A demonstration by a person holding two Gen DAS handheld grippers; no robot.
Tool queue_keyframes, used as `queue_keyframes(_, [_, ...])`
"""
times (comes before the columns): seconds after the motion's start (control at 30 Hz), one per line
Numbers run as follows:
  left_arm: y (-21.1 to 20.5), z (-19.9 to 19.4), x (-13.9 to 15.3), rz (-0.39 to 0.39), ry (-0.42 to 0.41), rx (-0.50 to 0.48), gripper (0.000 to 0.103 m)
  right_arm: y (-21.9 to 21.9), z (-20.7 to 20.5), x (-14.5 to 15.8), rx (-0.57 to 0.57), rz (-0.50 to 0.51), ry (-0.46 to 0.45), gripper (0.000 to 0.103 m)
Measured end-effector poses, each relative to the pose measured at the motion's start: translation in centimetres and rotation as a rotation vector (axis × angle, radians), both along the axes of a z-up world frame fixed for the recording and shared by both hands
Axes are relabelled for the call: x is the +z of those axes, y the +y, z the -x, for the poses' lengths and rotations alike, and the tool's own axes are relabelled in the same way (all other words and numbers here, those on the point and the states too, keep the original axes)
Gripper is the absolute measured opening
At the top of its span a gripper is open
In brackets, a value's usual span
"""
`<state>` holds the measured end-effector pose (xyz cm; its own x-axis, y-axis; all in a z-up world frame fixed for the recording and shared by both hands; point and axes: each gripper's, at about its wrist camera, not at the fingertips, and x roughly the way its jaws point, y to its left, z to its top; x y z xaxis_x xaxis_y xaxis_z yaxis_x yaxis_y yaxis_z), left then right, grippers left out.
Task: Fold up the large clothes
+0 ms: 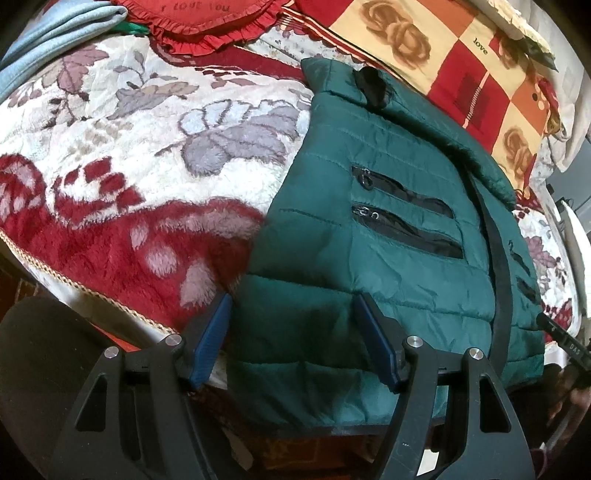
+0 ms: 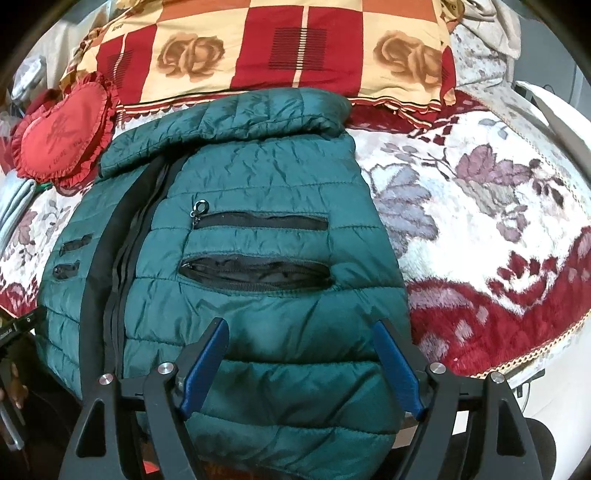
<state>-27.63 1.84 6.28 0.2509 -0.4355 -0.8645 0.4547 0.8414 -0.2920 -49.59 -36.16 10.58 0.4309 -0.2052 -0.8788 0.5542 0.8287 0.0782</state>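
Only left view: folded grey cloth [image 1: 55, 33].

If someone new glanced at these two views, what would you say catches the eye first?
The dark green puffer jacket dominates, lying flat on the floral red-and-white blanket with its black zipper pockets facing up. Both claws, left claw and right claw, are open at its near hem. Behind it lie a red heart-shaped cushion and a checkered rose-print pillow.

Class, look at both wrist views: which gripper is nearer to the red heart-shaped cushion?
Left. The left gripper sits over the green jacket's edge on the heart cushion's side; the right gripper is over the jacket's opposite half, beyond its zipper.
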Motion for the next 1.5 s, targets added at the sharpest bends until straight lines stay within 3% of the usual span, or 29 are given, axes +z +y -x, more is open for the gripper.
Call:
queue_keyframes(0.13, [0.5, -0.1, 0.1, 0.017, 0.018, -0.009, 0.069, -0.6, 1.0, 0.1, -0.01, -0.02, -0.018, 0.09])
queue_keyframes(0.33, [1.2, -0.5, 0.0, 0.062, 0.067, -0.005, 0.069, -2.2, 2.5, -0.9, -0.05, -0.092, 0.009, 0.091])
queue_keyframes(0.57, [2.5, -2.1, -0.3, 0.096, 0.113, 0.075, 0.069, -4.1, 3.1, -2.3, -0.09, -0.158, 0.046, 0.091])
queue_keyframes(0.87, [1.6, -1.9, -1.7, 0.088, 0.186, -0.006, 0.078, -4.9, 2.7, -4.2, -0.047, -0.345, 0.019, 0.091])
queue_keyframes(1.1, [0.6, -1.2, -1.9, 0.085, 0.191, -0.087, 0.078, -3.9, 1.9, -4.2, 0.015, -0.338, 0.028, 0.09])
queue_keyframes(1.2, [0.6, -1.0, -1.9, 0.098, 0.198, -0.096, 0.075, -3.3, 1.6, -4.0, 0.049, -0.287, 0.046, 0.067])
queue_keyframes(1.23, [0.5, -0.9, -1.8, 0.086, 0.192, -0.109, 0.064, -3.1, 1.6, -3.7, 0.061, -0.268, 0.046, 0.054])
queue_keyframes(1.33, [0.3, -0.4, -1.5, 0.057, 0.158, -0.112, 0.038, -2.4, 1.6, -2.9, 0.105, -0.215, 0.04, 0.03])
queue_keyframes(1.43, [0.3, 0.1, -0.9, 0.047, 0.124, -0.107, 0.017, -2.1, 1.7, -1.7, 0.125, -0.196, 0.01, 0.021])
queue_keyframes(1.5, [0.5, 0.4, 0.3, 0.073, 0.113, -0.115, 0.012, -2.4, 1.8, -0.8, 0.129, -0.206, -0.024, 0.018])
